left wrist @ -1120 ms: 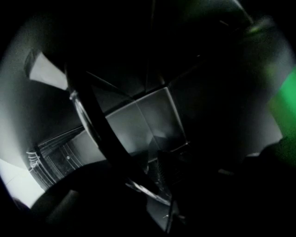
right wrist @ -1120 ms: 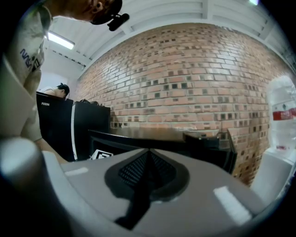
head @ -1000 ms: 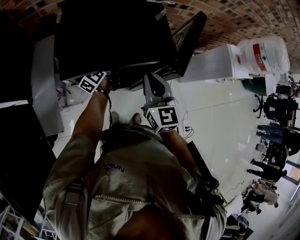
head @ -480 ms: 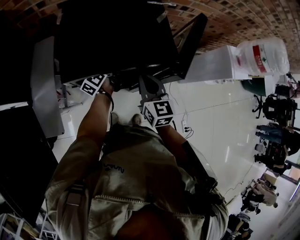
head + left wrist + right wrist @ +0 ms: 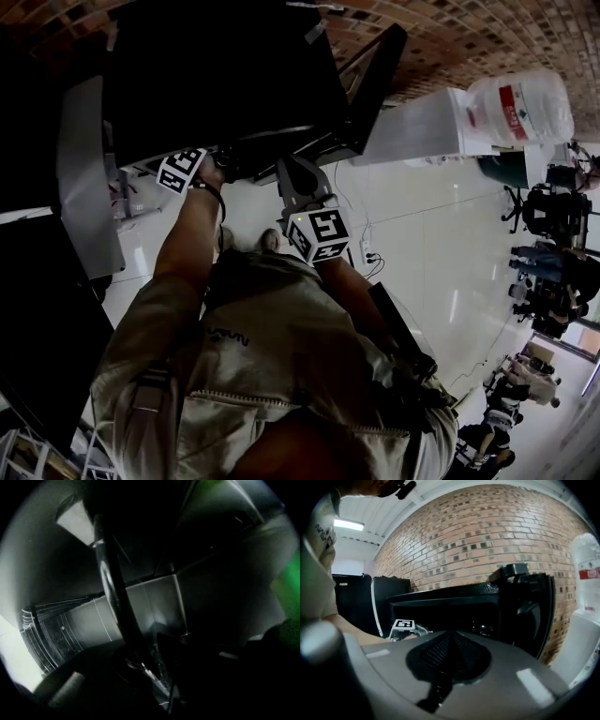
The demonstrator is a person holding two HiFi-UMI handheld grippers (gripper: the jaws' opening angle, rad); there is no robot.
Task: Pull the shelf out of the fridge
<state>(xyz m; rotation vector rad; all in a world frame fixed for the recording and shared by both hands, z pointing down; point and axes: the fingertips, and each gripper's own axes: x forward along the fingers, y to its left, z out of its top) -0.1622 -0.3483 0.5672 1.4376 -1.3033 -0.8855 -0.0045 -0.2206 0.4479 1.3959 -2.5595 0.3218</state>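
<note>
Now my left claw [image 5: 154,667] reaches level into the dark fridge [image 5: 225,75]. Its jaws have just been closing and pinch the front edge of the shelf [image 5: 115,597]. The shelf sits inside the fridge, its dark rim running slantwise up from my jaws, with a pale back wall [image 5: 159,602] behind it. My right claw [image 5: 449,641] hangs outside, just in front of the fridge and near its open door [image 5: 375,84], pads pressed together on nothing. The left claw is deeper in than the right.
</note>
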